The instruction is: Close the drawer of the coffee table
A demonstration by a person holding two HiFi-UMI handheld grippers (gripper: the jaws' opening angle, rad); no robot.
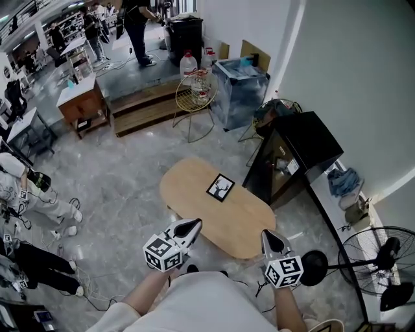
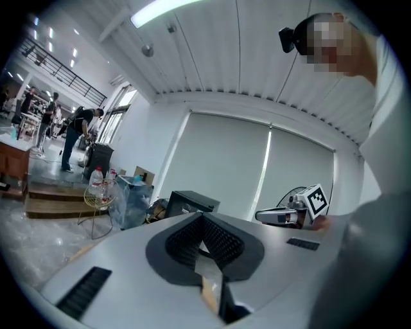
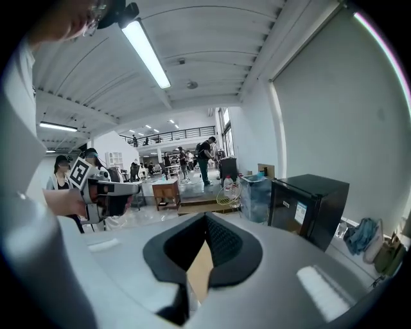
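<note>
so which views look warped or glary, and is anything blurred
Head view: evenly lit, sharp, slight edge bending, soft sheen on the floor. Left gripper view: strong fisheye, dark corners, bright ceiling light, one mosaic patch. Right gripper view: same fisheye, glaring strip light.

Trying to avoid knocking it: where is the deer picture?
In the head view, the deer picture lies flat on the oval coffee table, by its far edge, nearest the black cabinet.
</note>
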